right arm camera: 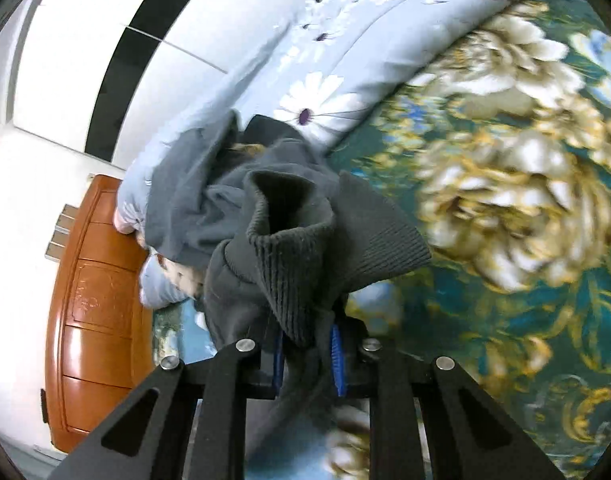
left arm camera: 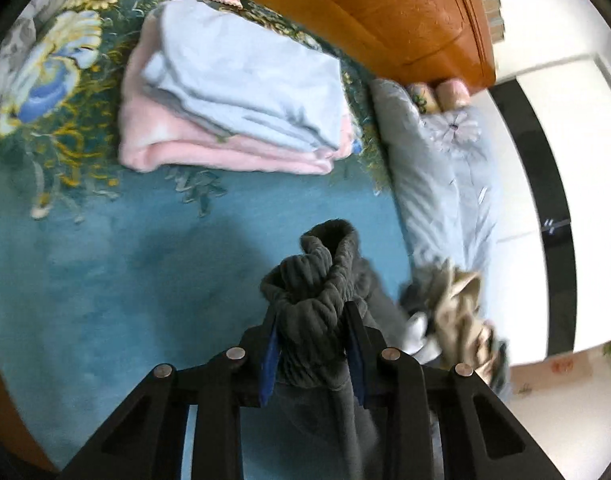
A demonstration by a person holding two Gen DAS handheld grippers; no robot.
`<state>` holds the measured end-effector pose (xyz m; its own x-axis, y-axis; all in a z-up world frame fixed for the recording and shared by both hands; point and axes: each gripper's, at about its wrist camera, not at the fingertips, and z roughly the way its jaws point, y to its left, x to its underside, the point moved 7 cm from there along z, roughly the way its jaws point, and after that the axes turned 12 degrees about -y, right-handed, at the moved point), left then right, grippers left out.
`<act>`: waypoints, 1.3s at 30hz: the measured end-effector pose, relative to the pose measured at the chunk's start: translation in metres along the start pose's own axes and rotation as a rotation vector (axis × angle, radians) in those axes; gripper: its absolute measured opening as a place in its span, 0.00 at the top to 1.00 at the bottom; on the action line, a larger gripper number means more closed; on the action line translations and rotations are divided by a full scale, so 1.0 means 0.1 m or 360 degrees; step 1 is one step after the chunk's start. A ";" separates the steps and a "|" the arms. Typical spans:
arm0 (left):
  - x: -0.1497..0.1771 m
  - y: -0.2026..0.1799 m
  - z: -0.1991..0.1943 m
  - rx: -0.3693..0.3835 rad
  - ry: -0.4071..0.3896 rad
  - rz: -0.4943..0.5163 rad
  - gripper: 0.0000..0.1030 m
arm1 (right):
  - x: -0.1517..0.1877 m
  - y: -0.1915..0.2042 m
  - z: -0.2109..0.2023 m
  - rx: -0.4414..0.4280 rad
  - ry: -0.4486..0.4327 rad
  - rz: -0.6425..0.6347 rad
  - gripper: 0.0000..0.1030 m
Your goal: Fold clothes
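- Grey ribbed knit, bunched, sits pinched between the pads of the left gripper (left arm camera: 311,344); its jaws are drawn in tight on the fabric, no gap visible at either pad.
- Right gripper (right arm camera: 307,354) likewise clamped on a ribbed edge of the dark grey garment (right arm camera: 265,216); blue pad faces press the cloth from both sides.
- Location: garment hangs from both grips above the teal floral bedspread (left arm camera: 105,280), its bulk trailing toward the pale blue quilt (right arm camera: 265,60) at the bed edge.
- Appearance: thick, soft, charcoal fabric; ribbed cuff or hem stands up in a rolled tube in each wrist view; body crumpled, not yet spread. Which ribbed edge each claw holds I cannot tell.
- Step in hand, as judged: lift and spread the piece before laying it flat.
- To do well: draw the two grips apart until the edge between them runs taut, keep them level with each other, let the body hang free of the quilt, then lay it on the bare teal area.
- Keep clear of the folded pink and pale blue stack (left arm camera: 233,100) at the far side.
- Risk: a thick knit may slip if only the roll is caught.
- Loose beige and grey clothes (left arm camera: 453,312) lie by the quilt, unfolded.
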<state>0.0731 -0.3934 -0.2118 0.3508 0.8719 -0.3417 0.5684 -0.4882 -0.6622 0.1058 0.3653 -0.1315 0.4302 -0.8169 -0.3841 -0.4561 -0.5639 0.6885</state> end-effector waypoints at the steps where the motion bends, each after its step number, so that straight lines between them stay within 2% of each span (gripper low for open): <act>1: 0.08 0.17 0.08 -0.0071 0.0054 -0.0019 0.69 | 0.08 -0.16 0.06 0.0063 0.0032 0.0039 0.81; 3: 0.24 0.52 0.27 -0.0230 0.0146 -0.0128 0.69 | 0.24 -0.50 0.19 0.0192 0.0098 0.0120 0.81; 5: 0.26 0.60 0.28 -0.0234 0.0187 -0.0202 0.69 | 0.45 -0.77 0.32 0.0311 0.0147 0.0231 0.81; 7: 0.27 0.66 0.27 -0.0227 0.0226 -0.0274 0.62 | 0.55 -0.89 0.33 0.0345 0.0131 0.0304 0.81; 9: 0.26 0.61 0.23 -0.0267 0.0266 -0.0188 0.59 | 0.53 -0.87 0.33 0.0341 0.0139 0.0291 0.81; 11: 0.24 0.56 0.10 -0.0309 0.0247 -0.0136 0.57 | 0.48 -0.81 0.32 0.0328 0.0146 0.0253 0.81; 13: 0.30 0.50 -0.11 -0.0332 0.0199 -0.0069 0.55 | 0.44 -0.71 0.32 0.0326 0.0142 0.0188 0.81; 15: 0.39 0.29 -0.33 -0.0359 0.0102 0.0085 0.52 | 0.44 -0.67 0.32 0.0341 0.0141 0.0151 0.81; 16: 0.48 0.15 -0.40 -0.0333 0.0068 0.0153 0.52 | 0.44 -0.66 0.32 0.0353 0.0140 0.0141 0.81; 17: 0.68 -0.12 -0.41 -0.0249 0.0094 0.0239 0.52 | 0.44 -0.65 0.31 0.0364 0.0139 0.0130 0.81; 20: 1.53 -0.98 -0.20 0.0105 0.0315 0.0533 0.50 | 0.43 -0.50 0.26 0.0356 0.0114 0.0065 0.80; 21: 1.85 -1.17 -0.11 0.0155 0.0387 0.0648 0.49 | 0.43 -0.45 0.24 0.0353 0.0106 0.0043 0.81; 24: 2.80 -1.55 0.23 0.0206 0.0636 0.0944 0.49 | 0.40 -0.16 0.12 0.0306 0.0071 -0.0094 0.80; 26: 3.36 -1.54 0.35 0.0183 0.0797 0.1098 0.49 | 0.40 0.06 0.01 0.0275 0.0064 -0.0211 0.80; 27: 3.51 -1.48 0.40 0.0122 0.0870 0.1150 0.49 | 0.41 0.23 -0.06 0.0273 0.0055 -0.0318 0.80; 28: 3.62 -1.40 0.45 0.0048 0.0941 0.1196 0.56 | 0.43 0.43 -0.13 0.0278 0.0033 -0.0459 0.80; 29: 3.57 -1.36 0.46 0.0044 0.0952 0.1117 0.58 | 0.47 0.61 -0.17 0.0290 0.0016 -0.0600 0.80; 32: 3.03 -1.44 0.26 0.0210 0.0772 0.0845 0.58 | 0.79 1.19 -0.21 0.0271 -0.0011 -0.1040 0.80; 34: 2.65 -1.49 0.09 0.0266 0.0628 0.0823 0.57 | 1.08 1.56 -0.17 0.0231 -0.0006 -0.1288 0.80; 37: 2.01 -1.41 -0.22 0.0347 0.0423 0.0664 0.55 | 1.57 1.94 -0.01 0.0175 0.0042 -0.1548 0.80; 39: 1.59 -1.31 -0.38 0.0380 0.0315 0.0547 0.54 | 2.03 2.11 0.24 0.0160 0.0135 -0.1664 0.80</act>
<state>0.0823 -0.1921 -0.1540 0.6372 0.6257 -0.4498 0.2152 -0.7050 -0.6758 0.0782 0.0777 -0.0791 0.6983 0.0907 -0.7101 0.1125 -0.9935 -0.0163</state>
